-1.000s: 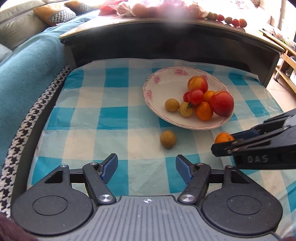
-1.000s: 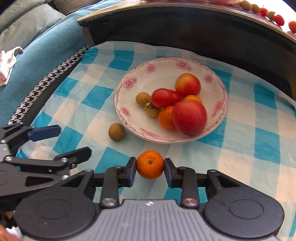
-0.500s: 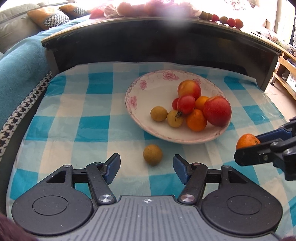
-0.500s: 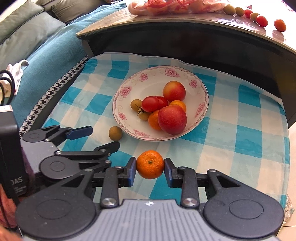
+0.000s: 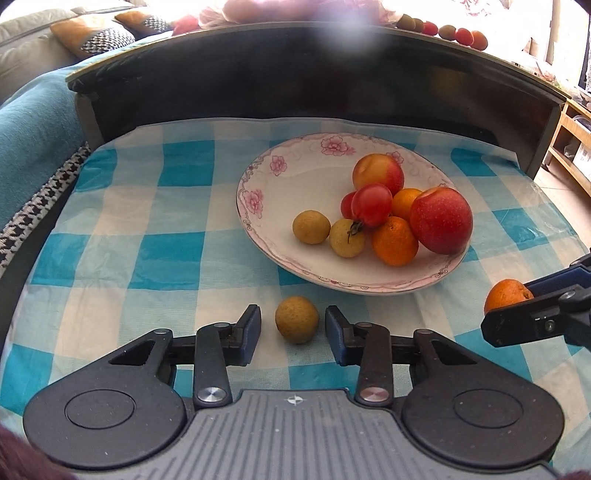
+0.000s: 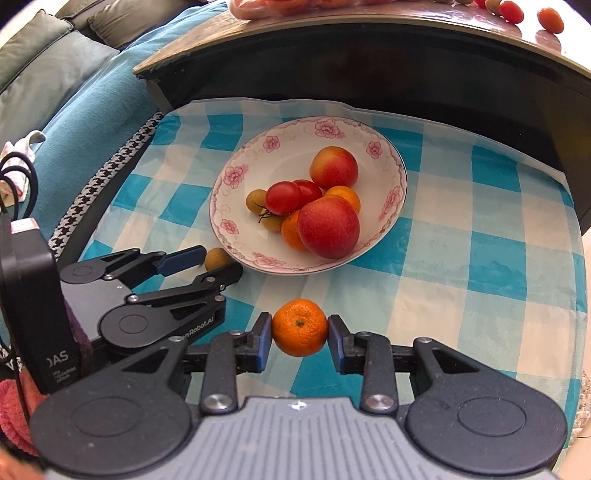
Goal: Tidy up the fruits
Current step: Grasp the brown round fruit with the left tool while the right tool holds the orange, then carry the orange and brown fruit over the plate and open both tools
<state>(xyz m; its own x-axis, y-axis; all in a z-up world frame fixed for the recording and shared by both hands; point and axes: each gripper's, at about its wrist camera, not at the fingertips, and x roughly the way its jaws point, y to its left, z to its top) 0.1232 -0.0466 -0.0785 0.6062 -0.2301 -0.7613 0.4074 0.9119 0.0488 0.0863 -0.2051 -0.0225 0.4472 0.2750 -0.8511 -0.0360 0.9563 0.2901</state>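
On the checked cloth [image 5: 177,254] a flowered plate [image 5: 266,206] is seen well stocked already: two red-yellow apples, tomatoes, two small oranges and two brown longans are piled toward its right side, so most of the sorting is judged to be done. Two fruits are left outside it, by these views. One, a mandarin [image 6: 300,327], is clamped between the fingers of the right gripper [image 6: 300,332], pads pressed to both its flanks, and is held short of the plate's near rim, above the cloth as far as can be told. The other, a loose longan [image 5: 296,319], is lying on the cloth just in front of the plate, and it is framed by the left gripper [image 5: 293,328]: the fingers [image 5: 251,328] are spread apart, one on each side, gaps visible on both sides, nothing touched yet. A closing squeeze is reckoned to be what is called for there, gently, since the round fruit could be nudged and rolled away. More fruit is glimpsed on the upper desk [image 6: 406,22] behind, its fate unclear
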